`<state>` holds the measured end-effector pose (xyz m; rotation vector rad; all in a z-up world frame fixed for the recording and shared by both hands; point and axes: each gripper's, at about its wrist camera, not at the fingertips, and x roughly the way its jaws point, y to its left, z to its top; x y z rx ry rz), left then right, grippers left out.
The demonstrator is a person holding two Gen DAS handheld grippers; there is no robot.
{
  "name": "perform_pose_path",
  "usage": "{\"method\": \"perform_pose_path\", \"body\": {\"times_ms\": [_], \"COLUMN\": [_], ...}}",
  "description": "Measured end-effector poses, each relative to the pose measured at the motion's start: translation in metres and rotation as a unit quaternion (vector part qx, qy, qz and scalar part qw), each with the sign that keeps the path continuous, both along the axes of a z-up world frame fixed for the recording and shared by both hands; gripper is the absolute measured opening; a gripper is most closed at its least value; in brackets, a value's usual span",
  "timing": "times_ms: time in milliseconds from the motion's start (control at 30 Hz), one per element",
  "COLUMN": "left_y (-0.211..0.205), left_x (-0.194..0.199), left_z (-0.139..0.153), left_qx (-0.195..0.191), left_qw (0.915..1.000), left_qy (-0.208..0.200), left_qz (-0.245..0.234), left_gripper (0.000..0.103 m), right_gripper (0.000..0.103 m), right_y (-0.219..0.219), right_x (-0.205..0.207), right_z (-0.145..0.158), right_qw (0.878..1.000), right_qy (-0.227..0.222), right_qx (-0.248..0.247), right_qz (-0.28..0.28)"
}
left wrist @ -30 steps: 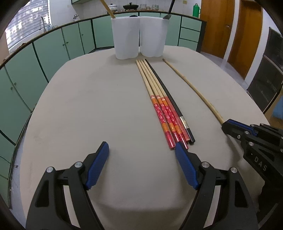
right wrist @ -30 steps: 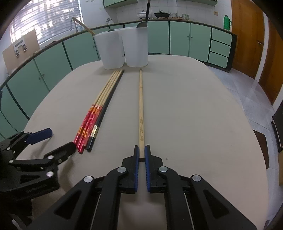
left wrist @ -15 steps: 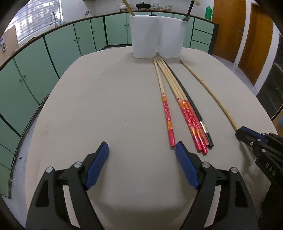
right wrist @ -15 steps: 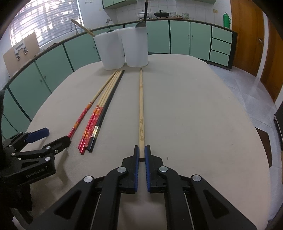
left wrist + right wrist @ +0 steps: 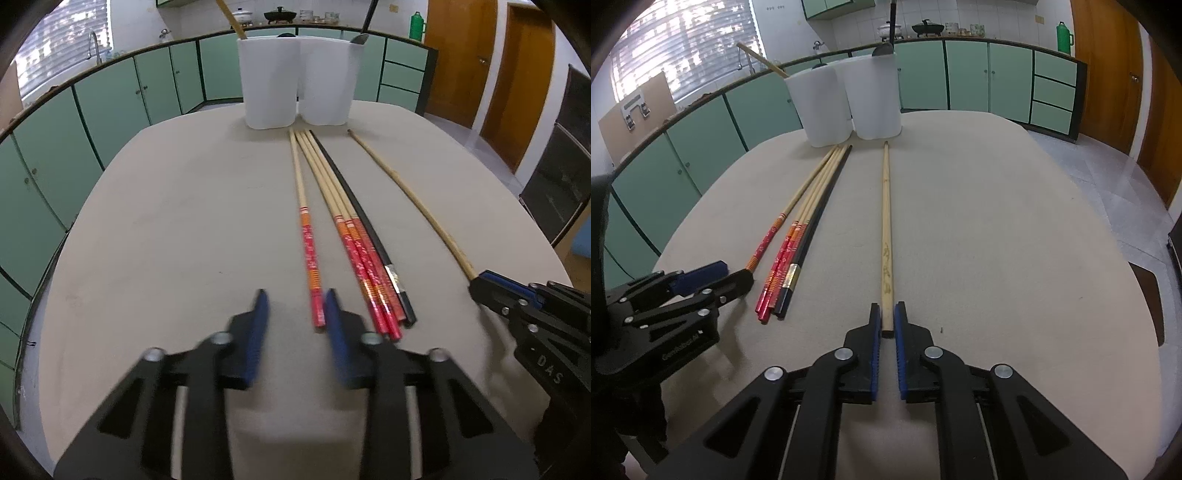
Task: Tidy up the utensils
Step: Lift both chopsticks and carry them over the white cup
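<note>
Several red-handled chopsticks lie lengthwise on the beige table [image 5: 166,229]. One red-handled chopstick [image 5: 308,236] lies apart, left of the bundle [image 5: 364,258] that includes a black chopstick [image 5: 369,236]. My left gripper [image 5: 295,302] is partly open and blurred, its fingers either side of the lone chopstick's near end. My right gripper [image 5: 887,314] is shut on the near end of a long plain wooden chopstick [image 5: 885,221], which lies on the table. Two white holders [image 5: 271,81] [image 5: 327,79] stand at the far end with utensils in them.
Green cabinets [image 5: 110,107] ring the room behind the table. A wooden door [image 5: 458,55] is at the back right. The right gripper shows at the right edge of the left wrist view [image 5: 480,284].
The leftmost red chopstick has slid left, away from the bundle. My left gripper has moved in around its near end and its fingers have narrowed. The right gripper has stayed shut on the plain chopstick.
</note>
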<state>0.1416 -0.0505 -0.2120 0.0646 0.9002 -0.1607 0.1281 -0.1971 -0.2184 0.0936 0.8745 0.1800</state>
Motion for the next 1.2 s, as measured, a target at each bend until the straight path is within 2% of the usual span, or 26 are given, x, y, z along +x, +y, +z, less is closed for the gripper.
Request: {"method": "perform_pose_path", "body": {"times_ms": [67,333,567,767,1200], "left_y": [-0.003,-0.006,0.0,0.004,0.013], "left_x": [-0.002,-0.008,-0.02,-0.028,-0.026], "left_z": [0.0,0.002,0.021,0.052,0.131], "left_qx": [-0.003,0.004,0.013,0.012,-0.019], "left_qw": [1.0,1.0,0.9995,0.9977,0.988], "left_qy": [0.001,-0.006,-0.03,-0.067,-0.153], "left_qz": [-0.003,0.003,-0.001,-0.004,-0.007], "left_gripper": [0.006,0.006,0.005,0.005,0.005], "right_gripper": [0.009,0.007,0.007,0.007,0.007], "right_y": [0.001,0.004,-0.001,-0.007,-0.015], "right_x": [0.0,-0.001,-0.006,-0.008,-0.001], "right_z": [0.0,0.002,0.011,0.04,0.113], "right_qw": [1.0,1.0,1.0,0.999,0.993], "right_qy": [-0.001,-0.005,-0.015,-0.047,-0.117], "right_qx": [-0.003,-0.018,-0.007,-0.003,0.011], "right_qz": [0.0,-0.001,-0.004,-0.003,0.008]}}
